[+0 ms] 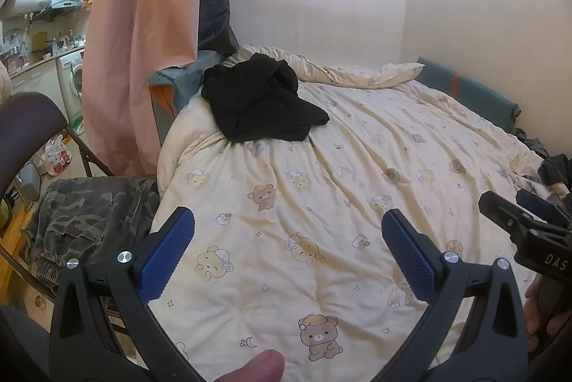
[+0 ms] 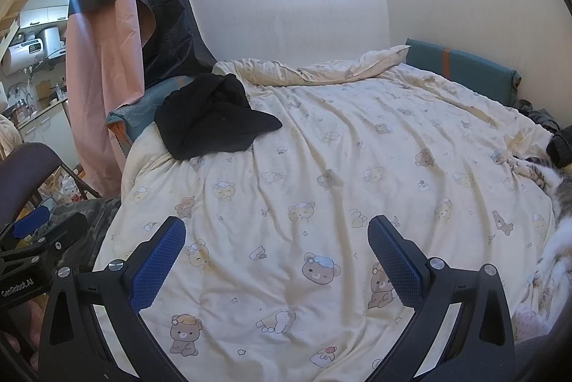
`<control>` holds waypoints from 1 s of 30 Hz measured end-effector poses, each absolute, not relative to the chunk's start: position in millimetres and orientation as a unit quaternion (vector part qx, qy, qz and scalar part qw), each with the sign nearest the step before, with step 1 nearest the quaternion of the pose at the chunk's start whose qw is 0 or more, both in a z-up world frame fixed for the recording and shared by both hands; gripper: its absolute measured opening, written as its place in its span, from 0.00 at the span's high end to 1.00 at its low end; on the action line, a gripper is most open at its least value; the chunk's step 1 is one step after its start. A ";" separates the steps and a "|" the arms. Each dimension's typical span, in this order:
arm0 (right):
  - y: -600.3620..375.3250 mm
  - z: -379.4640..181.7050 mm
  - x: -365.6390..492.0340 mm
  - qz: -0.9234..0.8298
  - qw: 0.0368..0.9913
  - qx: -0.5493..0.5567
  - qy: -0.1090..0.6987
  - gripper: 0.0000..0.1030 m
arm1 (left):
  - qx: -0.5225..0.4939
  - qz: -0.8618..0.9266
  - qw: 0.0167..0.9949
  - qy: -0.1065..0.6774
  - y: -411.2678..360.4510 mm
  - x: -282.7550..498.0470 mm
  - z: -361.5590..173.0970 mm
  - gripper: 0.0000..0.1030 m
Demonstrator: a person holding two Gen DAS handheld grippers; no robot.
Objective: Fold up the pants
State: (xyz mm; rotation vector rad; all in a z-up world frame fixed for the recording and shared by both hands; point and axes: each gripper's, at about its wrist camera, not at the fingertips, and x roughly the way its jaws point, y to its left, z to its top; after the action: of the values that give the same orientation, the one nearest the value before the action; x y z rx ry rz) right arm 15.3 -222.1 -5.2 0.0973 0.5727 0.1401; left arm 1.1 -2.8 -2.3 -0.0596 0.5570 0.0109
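- Left wrist view: my left gripper [image 1: 287, 232] is spread wide and holds nothing, hovering above the bear-print duvet [image 1: 321, 203]. The black pants [image 1: 261, 99] lie crumpled in a heap near the far left corner of the bed, well apart from my fingers. A camouflage garment [image 1: 82, 221] is draped on the chair [image 1: 25, 132] just beside the bed at my left. My right gripper [image 1: 514, 221] shows at the right edge.
- Right wrist view: my right gripper [image 2: 277, 239] is also spread and empty over the duvet [image 2: 357, 167]. The black pants [image 2: 211, 121] sit far ahead to the left, bunched up, one flap pointing right. A cat [image 2: 550, 189] lies at the right edge.
- I judge the step is the reach. To do it well I should find the waistband first, pinch it at two corners, and drag the heap onto the open middle of the bed to flatten it, keeping clear of the cat.
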 end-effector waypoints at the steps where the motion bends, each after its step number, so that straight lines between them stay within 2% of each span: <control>1: -221.7 -4.9 15.2 0.069 0.956 0.048 0.282 0.00 | -0.029 0.005 0.961 0.275 -2.8 0.6 -2.4 0.00; 30: -214.2 -11.1 13.9 0.072 0.955 0.044 0.285 0.00 | -0.025 0.002 0.962 0.272 -3.7 1.5 -0.7 0.00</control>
State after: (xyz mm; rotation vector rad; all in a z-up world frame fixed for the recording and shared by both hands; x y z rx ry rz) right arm 13.9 -214.2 -11.1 0.0904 0.5781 0.1453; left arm 1.5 -3.7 -0.7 -0.0511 0.5502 0.0039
